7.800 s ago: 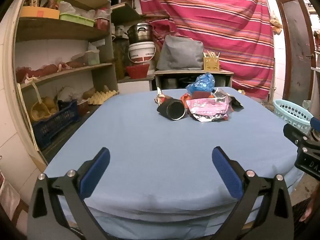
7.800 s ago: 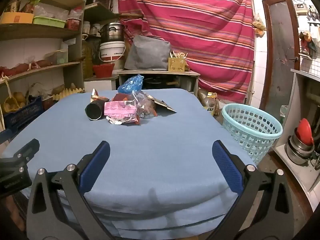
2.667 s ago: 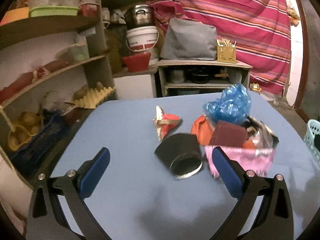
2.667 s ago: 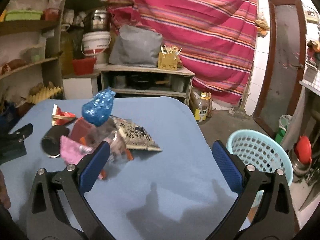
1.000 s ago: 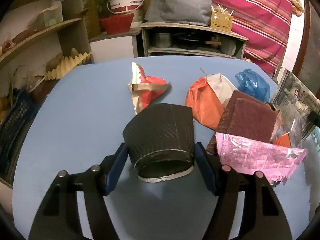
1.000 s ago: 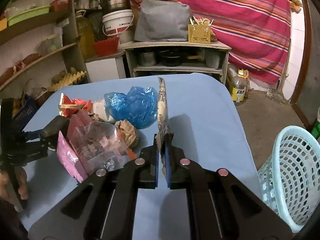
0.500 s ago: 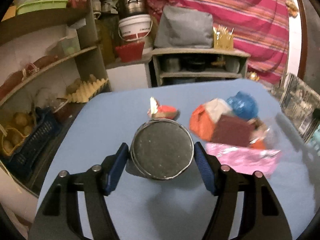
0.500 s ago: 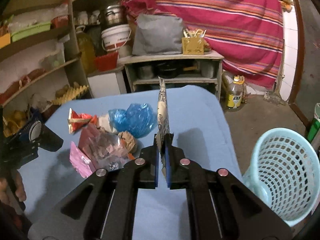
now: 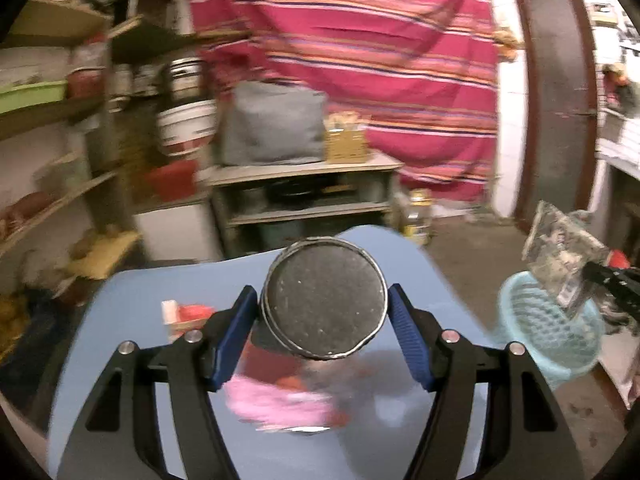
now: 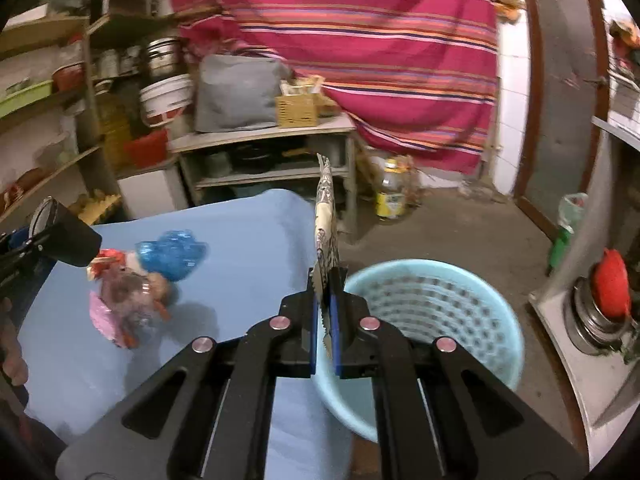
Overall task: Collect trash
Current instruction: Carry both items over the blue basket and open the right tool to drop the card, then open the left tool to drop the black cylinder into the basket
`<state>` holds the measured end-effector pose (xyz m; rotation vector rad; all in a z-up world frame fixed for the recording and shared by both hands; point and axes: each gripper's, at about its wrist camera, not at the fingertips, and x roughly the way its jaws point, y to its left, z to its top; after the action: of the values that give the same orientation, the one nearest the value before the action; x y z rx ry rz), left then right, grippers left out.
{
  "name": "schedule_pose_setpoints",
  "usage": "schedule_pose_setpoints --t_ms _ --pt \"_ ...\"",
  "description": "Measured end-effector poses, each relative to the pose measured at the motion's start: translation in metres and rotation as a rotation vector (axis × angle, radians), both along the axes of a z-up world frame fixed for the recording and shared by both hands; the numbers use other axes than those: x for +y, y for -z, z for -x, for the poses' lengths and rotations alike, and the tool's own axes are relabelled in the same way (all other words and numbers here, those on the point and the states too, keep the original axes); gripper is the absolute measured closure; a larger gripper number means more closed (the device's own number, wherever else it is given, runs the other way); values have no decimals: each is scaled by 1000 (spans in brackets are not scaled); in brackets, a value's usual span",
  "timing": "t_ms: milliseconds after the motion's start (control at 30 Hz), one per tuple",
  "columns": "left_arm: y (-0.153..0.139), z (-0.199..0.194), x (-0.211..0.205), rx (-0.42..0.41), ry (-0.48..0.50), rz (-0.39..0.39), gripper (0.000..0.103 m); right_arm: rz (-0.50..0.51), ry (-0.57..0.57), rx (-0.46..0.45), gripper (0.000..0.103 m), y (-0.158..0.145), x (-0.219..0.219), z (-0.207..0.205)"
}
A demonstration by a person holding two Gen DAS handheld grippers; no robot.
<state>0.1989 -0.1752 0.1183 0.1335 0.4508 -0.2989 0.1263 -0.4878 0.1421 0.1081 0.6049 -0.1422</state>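
1. Your left tongs (image 9: 324, 316) are clamped on a black cup (image 9: 325, 299), a round one with a thin metal rim, its dull, speckled base turned toward the camera; the blue ribbed pads press its sides.
2. Your right tongs (image 10: 325, 312) are closed tight on a flat printed wrapper (image 10: 326, 216), a thin, crinkled foil sheet standing edge-on, upright, above the jaws.
3. That wrapper hangs at the near rim of the pale blue basket (image 10: 472, 312), a round plastic bin with a lattice wall and an open mouth, standing on the bare floor just beside the desk's (image 10: 240, 240) right edge.
4. The desk is covered in smooth blue cloth with rounded corners. Left on it, well apart from the basket: a crumpled blue plastic bag (image 10: 176, 254), a pink foil wrapper (image 9: 276, 404), a clear crinkled bag and a red-and-white scrap (image 9: 184, 314), bunched together.
5. The desk's right half and the floor around the basket lie open; shelves crowd the left side.
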Motion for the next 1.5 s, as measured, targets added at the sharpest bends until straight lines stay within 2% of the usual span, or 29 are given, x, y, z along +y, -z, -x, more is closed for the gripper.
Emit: schedule_pose_setpoints --t_ms 167,300,633,733,800,867,1000,1033,1100,1233,1500 --pt "6 3 -67 17 125 28 37 5 55 53 97 14 -38 12" --pt "16 7 -118 42 218 16 37 -20 92 90 97 32 -62 16" --pt "38 4 -188 63 301 -28 37 -56 124 146 97 57 -91 4" --pt "41 0 -200 75 306 -29 37 -61 126 139 89 60 -94 3" --pt "41 0 -207 81 312 -28 37 -67 124 130 56 60 -96 1" --pt "41 1 -210 82 314 -28 37 -41 140 130 48 62 -97 1" --pt "44 1 -216 95 327 -24 37 -21 157 136 47 64 -102 4" --pt "45 1 -219 96 331 -25 37 -12 167 136 45 64 -105 5" --pt "48 1 -224 100 338 -28 37 6 186 132 35 64 -108 9" --pt "54 1 -238 128 372 -22 37 25 224 117 30 63 -117 19" --pt "71 -8 -272 183 421 -41 36 10 260 114 28 64 -132 31"
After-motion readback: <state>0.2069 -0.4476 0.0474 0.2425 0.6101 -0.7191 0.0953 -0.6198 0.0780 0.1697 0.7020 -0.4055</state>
